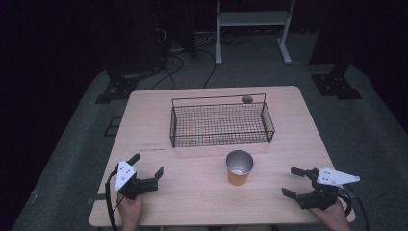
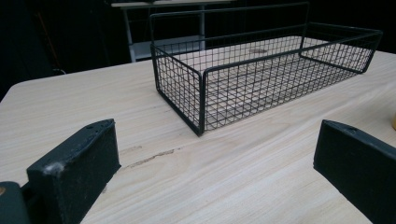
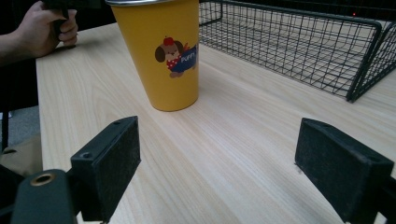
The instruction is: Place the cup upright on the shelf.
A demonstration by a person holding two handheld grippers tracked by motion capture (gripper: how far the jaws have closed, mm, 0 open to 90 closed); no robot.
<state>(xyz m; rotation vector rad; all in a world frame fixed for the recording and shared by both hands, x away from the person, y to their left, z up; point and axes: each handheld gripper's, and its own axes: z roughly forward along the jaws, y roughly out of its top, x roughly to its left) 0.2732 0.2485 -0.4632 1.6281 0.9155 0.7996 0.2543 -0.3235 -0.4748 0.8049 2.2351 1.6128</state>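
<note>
I hold both grippers low on the table, jaws spread and empty: left gripper (image 1: pixel 144 169) at eight o'clock, right gripper (image 1: pixel 293 182) at four. The upright yellow cup (image 1: pixel 239 167) stands between them, just before the wire basket (image 1: pixel 220 139), likely awaiting pickup.

One word can be read: "PUPPY", in white letters on a blue patch beside a cartoon dog with a red cap, printed on the side of the yellow cup (image 3: pixel 161 51). The cup stands just ahead of the right tongs (image 3: pixel 224 163), toward their left jaw.
</note>
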